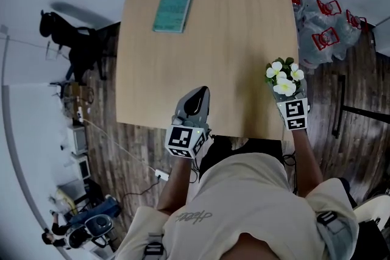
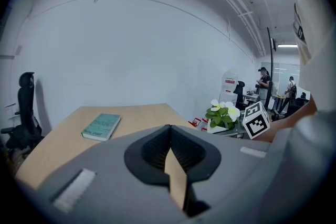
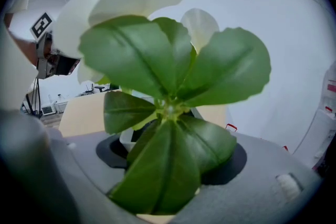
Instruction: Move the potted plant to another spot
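The potted plant [image 1: 284,78], with white flowers, green leaves and a white pot, hangs over the right front edge of the wooden table [image 1: 231,27]. My right gripper [image 1: 286,95] is shut on its pot. In the right gripper view the leaves [image 3: 168,107] fill the picture, and the white pot [image 3: 127,140] sits between the jaws. The left gripper view shows the plant [image 2: 222,114] raised at the right beside the marker cube [image 2: 256,119]. My left gripper [image 1: 197,93] is shut and holds nothing. It points over the table's front edge.
A teal book [image 1: 173,10] lies at the table's far left. Packs of water bottles [image 1: 323,33] stand on the floor to the right of the table. A black office chair [image 1: 67,39] is at the left. People [image 2: 264,81] stand far off in the room.
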A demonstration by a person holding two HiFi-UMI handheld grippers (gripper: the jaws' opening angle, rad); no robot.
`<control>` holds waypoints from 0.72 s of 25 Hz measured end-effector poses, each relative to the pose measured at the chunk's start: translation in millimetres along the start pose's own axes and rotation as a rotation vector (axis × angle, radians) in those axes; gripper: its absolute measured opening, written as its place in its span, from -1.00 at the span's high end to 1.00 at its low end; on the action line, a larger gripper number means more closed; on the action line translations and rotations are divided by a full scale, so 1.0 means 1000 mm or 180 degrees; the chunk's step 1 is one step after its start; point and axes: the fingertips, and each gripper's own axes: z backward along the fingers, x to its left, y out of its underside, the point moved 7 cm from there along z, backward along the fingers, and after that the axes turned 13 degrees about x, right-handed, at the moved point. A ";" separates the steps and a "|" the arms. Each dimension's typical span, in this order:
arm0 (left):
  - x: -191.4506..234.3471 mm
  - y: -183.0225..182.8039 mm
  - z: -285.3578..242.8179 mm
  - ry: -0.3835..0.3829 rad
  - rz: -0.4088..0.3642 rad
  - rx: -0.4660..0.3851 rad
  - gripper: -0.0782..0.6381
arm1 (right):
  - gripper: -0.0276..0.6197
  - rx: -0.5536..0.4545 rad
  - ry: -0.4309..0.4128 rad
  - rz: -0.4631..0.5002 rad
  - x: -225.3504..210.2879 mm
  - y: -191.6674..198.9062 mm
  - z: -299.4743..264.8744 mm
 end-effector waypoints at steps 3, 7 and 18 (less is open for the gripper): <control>0.009 0.007 0.013 0.0025 0.0007 -0.0112 0.73 | -0.15 -0.0063 0.0081 0.0014 0.014 -0.006 0.011; 0.022 0.024 0.038 0.0103 0.0011 -0.0174 0.73 | -0.15 -0.0103 0.0169 -0.0044 0.036 -0.011 0.026; 0.086 0.079 0.129 0.0108 0.0098 -0.0317 0.73 | -0.15 -0.0157 0.0366 -0.0122 0.136 -0.025 0.060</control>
